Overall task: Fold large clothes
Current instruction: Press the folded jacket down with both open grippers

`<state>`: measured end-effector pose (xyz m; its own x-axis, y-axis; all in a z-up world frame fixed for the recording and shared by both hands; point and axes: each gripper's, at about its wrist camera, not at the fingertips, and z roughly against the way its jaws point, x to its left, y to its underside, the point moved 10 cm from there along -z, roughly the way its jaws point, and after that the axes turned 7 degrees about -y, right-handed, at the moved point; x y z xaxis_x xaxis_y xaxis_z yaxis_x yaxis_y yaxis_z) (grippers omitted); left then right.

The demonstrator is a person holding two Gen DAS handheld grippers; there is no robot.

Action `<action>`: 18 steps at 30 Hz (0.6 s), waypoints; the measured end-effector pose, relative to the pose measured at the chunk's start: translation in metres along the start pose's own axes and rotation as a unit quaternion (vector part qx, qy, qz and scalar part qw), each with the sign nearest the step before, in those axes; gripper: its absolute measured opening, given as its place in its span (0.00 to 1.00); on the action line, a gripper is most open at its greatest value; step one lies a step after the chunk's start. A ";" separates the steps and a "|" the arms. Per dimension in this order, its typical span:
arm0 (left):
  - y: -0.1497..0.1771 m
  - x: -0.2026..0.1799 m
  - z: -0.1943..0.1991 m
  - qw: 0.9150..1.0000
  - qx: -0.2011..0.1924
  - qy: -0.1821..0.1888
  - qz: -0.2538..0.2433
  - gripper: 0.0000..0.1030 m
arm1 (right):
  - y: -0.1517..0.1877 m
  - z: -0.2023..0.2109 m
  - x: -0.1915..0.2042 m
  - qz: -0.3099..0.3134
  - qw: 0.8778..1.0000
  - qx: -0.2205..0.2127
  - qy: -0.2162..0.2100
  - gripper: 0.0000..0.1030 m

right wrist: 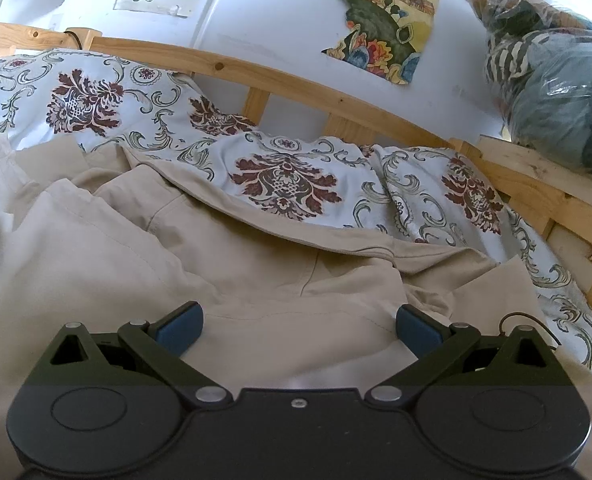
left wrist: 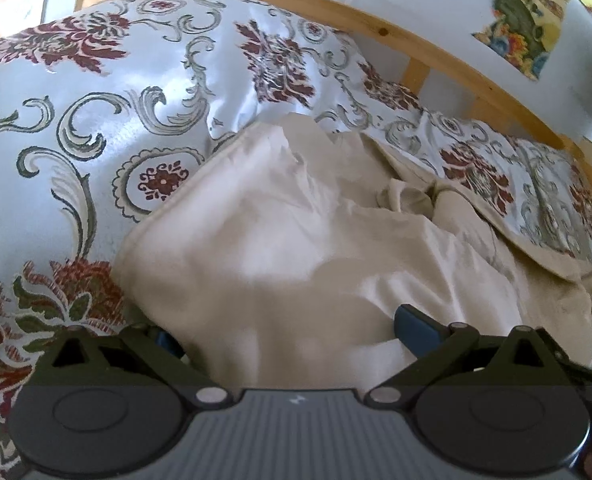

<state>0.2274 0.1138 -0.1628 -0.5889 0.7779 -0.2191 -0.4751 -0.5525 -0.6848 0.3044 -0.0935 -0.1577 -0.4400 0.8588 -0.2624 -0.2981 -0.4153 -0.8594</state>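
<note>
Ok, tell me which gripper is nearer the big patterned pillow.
Left. The left gripper sits right beside the pillow, over the beige garment; the right gripper is farther along the bed.

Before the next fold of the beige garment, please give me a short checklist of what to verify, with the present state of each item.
1. Left tongs open: ok, blue pads wide apart, though beige cloth bulges between them and hides the left pad.
2. Right tongs open: ok, nothing is clamped.
3. Large beige cotton garment lying flat: not ok, it is bunched in thick folds.
4. Garment fully on the white floral bedspread: cannot tell, its near edges are hidden.
5. A clear hem or corner to grasp: cannot tell; only seams show.
6. Room towards the wooden bed rail: ok, bedspread lies between.
</note>
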 end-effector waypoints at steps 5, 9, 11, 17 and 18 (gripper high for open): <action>-0.011 0.004 0.005 0.998 0.000 -0.033 0.048 0.86 | 0.001 0.000 -0.004 -0.022 1.000 -0.002 -0.013 0.99; -0.017 0.002 0.005 0.998 -0.006 -0.060 0.028 0.55 | 0.001 0.000 -0.004 -0.027 1.000 0.000 -0.016 0.99; -0.018 0.009 0.006 0.997 -0.006 -0.067 0.046 0.33 | 0.001 0.000 -0.005 -0.027 1.000 -0.001 -0.016 0.99; -0.037 -0.009 0.038 0.998 -0.060 -0.021 0.015 0.04 | 0.001 -0.002 -0.004 -0.028 0.999 0.009 -0.019 0.99; -0.042 -0.018 0.047 0.997 -0.074 -0.007 0.000 0.03 | 0.002 -0.003 -0.004 -0.029 0.999 0.015 -0.020 0.99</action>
<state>0.2271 0.1091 -0.0979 -0.5977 0.7737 -0.2100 -0.3748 -0.5012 -0.7799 0.3084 -0.0970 -0.1594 -0.4553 0.8690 -0.1939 -0.3483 -0.3742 -0.8594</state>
